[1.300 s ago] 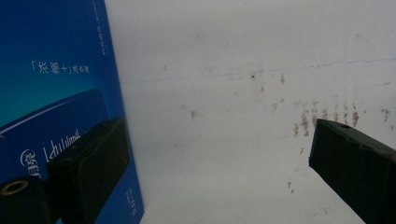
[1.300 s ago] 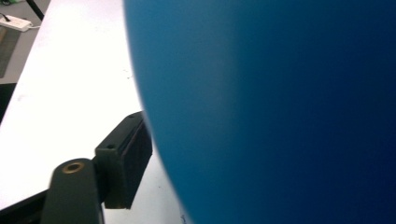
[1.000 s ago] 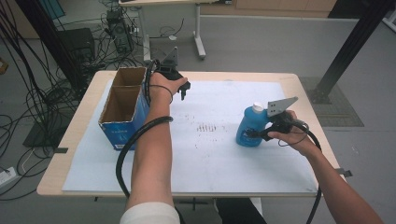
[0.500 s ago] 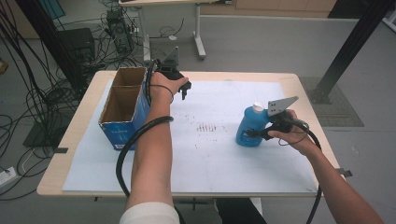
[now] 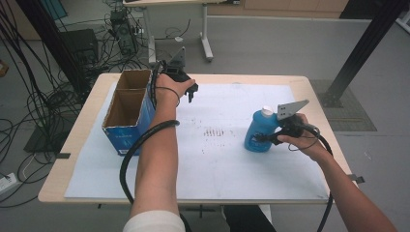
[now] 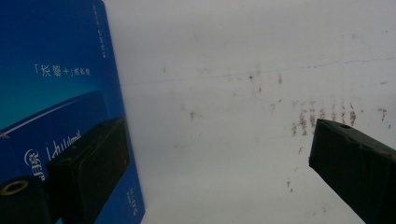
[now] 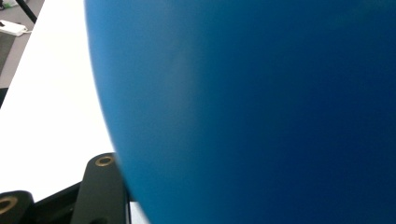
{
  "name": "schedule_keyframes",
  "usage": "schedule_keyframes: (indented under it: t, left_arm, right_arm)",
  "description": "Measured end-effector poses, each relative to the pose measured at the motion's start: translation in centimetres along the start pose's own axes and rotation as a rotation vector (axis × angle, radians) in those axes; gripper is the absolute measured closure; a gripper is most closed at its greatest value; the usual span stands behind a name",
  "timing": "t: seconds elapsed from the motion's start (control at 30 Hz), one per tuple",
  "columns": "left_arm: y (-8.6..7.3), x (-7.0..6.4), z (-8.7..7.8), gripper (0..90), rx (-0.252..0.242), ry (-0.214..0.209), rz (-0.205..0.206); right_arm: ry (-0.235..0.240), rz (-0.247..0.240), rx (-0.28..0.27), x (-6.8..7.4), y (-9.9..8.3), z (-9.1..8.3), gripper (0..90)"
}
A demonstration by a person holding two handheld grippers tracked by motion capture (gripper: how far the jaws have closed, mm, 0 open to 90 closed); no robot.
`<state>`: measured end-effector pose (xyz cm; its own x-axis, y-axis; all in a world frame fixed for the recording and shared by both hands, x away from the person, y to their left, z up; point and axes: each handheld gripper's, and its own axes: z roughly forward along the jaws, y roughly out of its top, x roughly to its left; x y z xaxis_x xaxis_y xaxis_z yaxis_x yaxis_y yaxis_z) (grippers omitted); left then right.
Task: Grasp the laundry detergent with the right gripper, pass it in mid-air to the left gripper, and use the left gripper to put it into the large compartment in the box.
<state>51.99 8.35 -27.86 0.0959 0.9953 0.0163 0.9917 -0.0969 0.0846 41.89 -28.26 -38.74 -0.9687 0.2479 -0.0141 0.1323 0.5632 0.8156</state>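
Note:
An open cardboard box (image 5: 126,112) with blue printed sides stands at the table's left. My left gripper (image 5: 189,92) hovers just past the box's far right corner, pointing down. In the left gripper view, my left gripper (image 6: 219,179) is open wide: one jaw shows in front of the box's blue wall (image 6: 51,107), the other over the bare white sheet. A blue bottle (image 5: 257,130) with a white cap stands upright at the right. My right gripper (image 5: 270,138) is closed around its lower body. The bottle's blue body (image 7: 261,107) sits right against the one jaw that shows.
A white sheet (image 5: 217,159) covers the wooden table (image 5: 82,140), with faint reddish marks (image 5: 216,132) at its middle. Cables trail from both grippers along the forearms. Behind the table are another desk's legs, black cables on the floor and a dark post at the right.

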Motion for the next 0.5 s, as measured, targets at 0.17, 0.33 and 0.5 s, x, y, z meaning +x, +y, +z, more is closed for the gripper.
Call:
schedule_keyframes:
  t: [0.17,0.33,0.5]
  left_arm:
    - [-0.02,0.01,-0.02,5.8,0.0,0.001,0.001]
    - [0.0,-0.03,-0.14,5.8,-0.002,0.002,0.001]
    - [0.06,-0.12,-0.18,5.8,-0.004,0.006,0.001]
  right_arm:
    - [-0.002,0.003,0.001,0.02,0.01,0.0,39.4]
    - [0.001,0.005,-0.001,-0.01,-0.02,0.0,39.6]
    - [-0.001,0.005,-0.006,0.0,-0.05,0.01,39.6]
